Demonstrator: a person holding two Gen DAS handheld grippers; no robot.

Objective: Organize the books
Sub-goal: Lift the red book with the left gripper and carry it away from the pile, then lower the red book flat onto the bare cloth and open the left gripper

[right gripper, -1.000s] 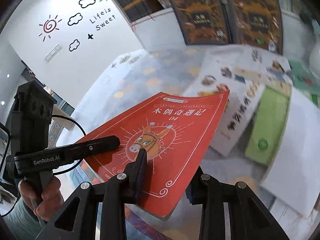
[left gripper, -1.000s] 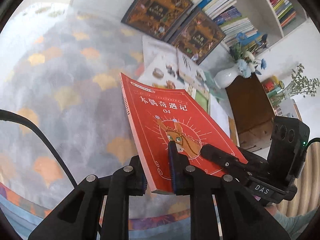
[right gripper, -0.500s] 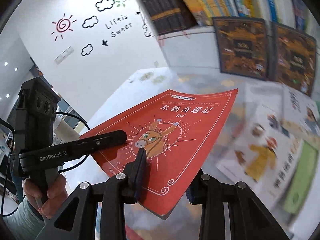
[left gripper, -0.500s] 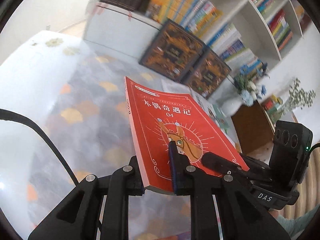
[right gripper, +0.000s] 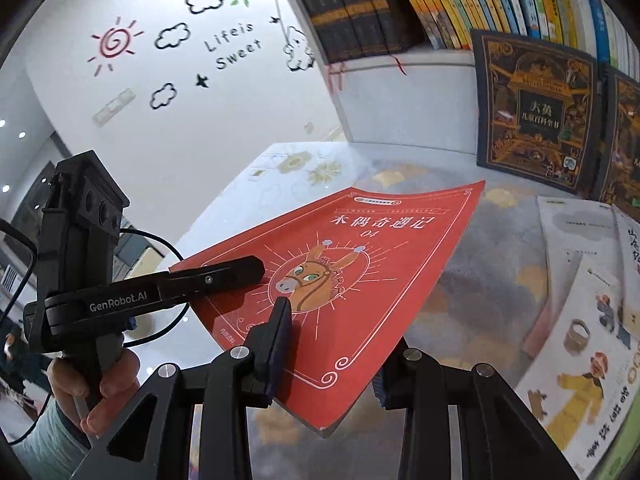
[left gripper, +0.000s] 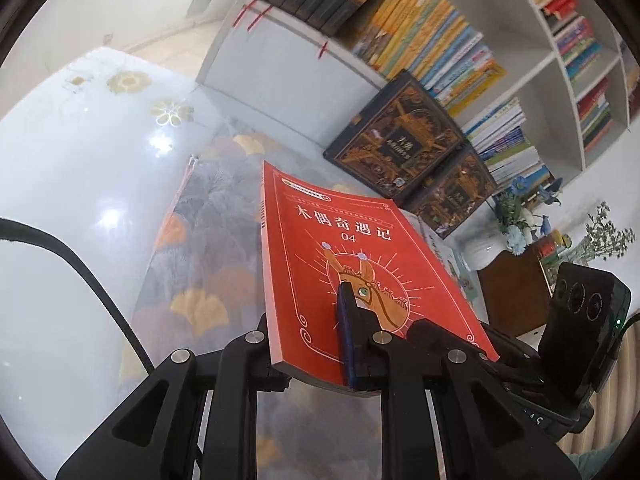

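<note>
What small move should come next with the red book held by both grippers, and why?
Probably carry it on toward the white bookshelf. The red book is off the patterned rug, clamped near its lower edge by both the left gripper and the right gripper. The two dark boxed sets leaning at the shelf's foot need clearing on the way.

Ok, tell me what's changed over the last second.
The red book, carried by both grippers, has swung away from the picture books on the rug toward the bookshelf. Unchanged: left gripper and right gripper both clamp its near edge, cover up.
</note>
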